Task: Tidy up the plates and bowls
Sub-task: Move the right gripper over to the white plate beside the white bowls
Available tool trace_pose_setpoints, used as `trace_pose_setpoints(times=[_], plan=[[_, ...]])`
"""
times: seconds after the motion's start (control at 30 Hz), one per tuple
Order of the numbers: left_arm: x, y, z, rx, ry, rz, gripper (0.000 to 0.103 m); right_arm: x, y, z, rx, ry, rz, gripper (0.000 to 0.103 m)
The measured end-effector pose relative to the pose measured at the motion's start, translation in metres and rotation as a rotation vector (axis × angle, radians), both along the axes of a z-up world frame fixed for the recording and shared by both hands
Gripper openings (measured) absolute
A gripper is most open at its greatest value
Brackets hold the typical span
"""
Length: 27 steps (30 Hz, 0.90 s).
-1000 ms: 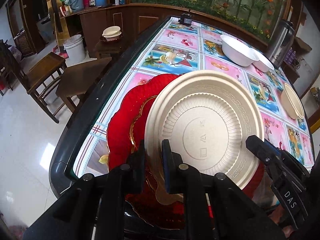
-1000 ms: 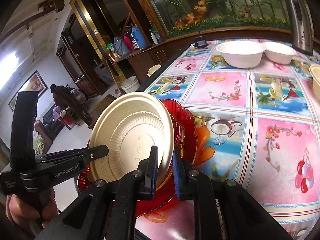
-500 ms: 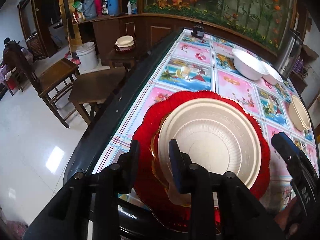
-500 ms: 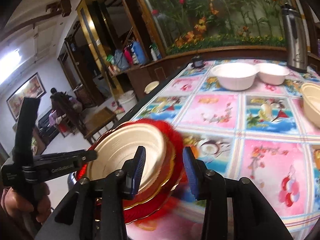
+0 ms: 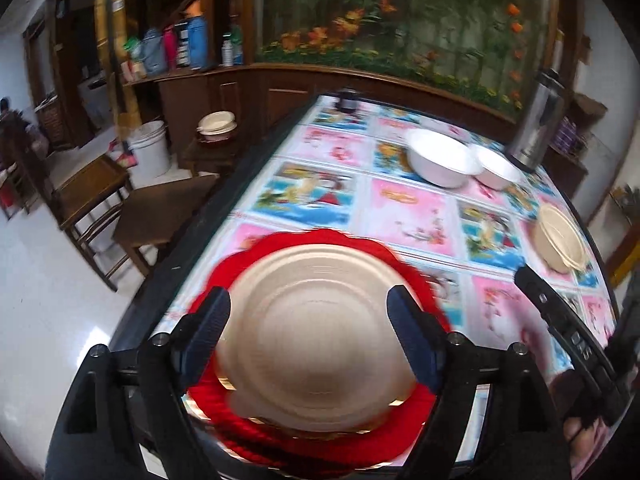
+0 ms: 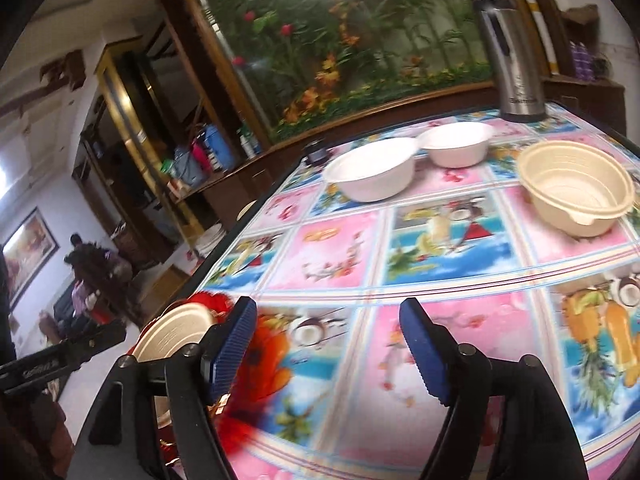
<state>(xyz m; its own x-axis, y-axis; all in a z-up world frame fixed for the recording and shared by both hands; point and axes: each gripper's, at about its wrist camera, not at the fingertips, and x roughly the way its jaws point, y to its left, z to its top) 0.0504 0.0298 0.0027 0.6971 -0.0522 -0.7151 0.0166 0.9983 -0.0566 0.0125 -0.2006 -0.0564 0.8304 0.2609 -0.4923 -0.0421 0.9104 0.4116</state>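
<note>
We list the left tool (image 5: 308, 332) first: its blue-padded fingers (image 5: 206, 330) stand wide apart and hold nothing. Between and beyond them, at 6 o'clock in the left wrist view, lies the round beige ribbed disposable plate (image 5: 316, 328), flat on top of the scalloped red plastic plate (image 5: 320, 446); a thin gold-rimmed layer shows between the two at the near edge, too blurred for us to tell what it is. This stack sits on the near corner of the worktop (image 5: 404, 216), which is covered with a glossy cloth of pink and blue picture squares.

At 1 o'clock in the same view we note a large white bowl (image 5: 442, 162) and, touching or just beside it, a smaller white bowl (image 5: 496, 168), with a tall steel thermos jug (image 5: 534, 120) behind them. At 3 o'clock sits a beige plastic bowl with a pouring lip (image 5: 560, 238), well apart from the plate stack.

The right tool (image 6: 328, 344) is also spread wide and empty, hovering over bare cloth. In its view the plate stack sits at 8 o'clock, partly hidden by the left finger, and the beige bowl at 2 o'clock.
</note>
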Motion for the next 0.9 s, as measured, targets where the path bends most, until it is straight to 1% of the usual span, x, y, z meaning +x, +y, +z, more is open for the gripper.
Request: trace_pose_setpoints(times=[0.13, 0.33, 0.47, 0.53, 0.63, 0.73, 0.83, 0.9], plan=[[0.000, -0.035, 0.001, 0.000, 0.028, -0.097, 0.081, -0.002, -0.033, -0.002, 0.039, 0.009, -0.066, 0.078], [-0.010, -0.094, -0.006, 0.031, 0.074, -0.254, 0.081, -0.014, -0.095, -0.003, 0.081, 0.000, -0.194, 0.081], [-0.017, -0.135, -0.016, 0.084, 0.108, -0.366, 0.081, -0.028, -0.139, -0.005, 0.114, -0.005, -0.276, 0.081], [-0.019, -0.150, -0.020, 0.111, 0.119, -0.399, 0.081, -0.035, -0.159, -0.004, 0.128, -0.005, -0.309, 0.083], [-0.018, -0.169, -0.023, 0.132, 0.133, -0.440, 0.081, -0.037, -0.181, 0.004, 0.151, -0.009, -0.334, 0.083], [-0.015, -0.177, -0.021, 0.127, 0.140, -0.462, 0.081, -0.028, -0.198, 0.020, 0.191, -0.032, -0.338, 0.084], [-0.008, -0.175, -0.013, 0.112, 0.122, -0.454, 0.081, -0.004, -0.203, 0.042, 0.234, -0.063, -0.305, 0.087], [-0.003, -0.170, -0.010, 0.104, 0.113, -0.439, 0.081, 0.022, -0.198, 0.055, 0.258, -0.067, -0.274, 0.089]])
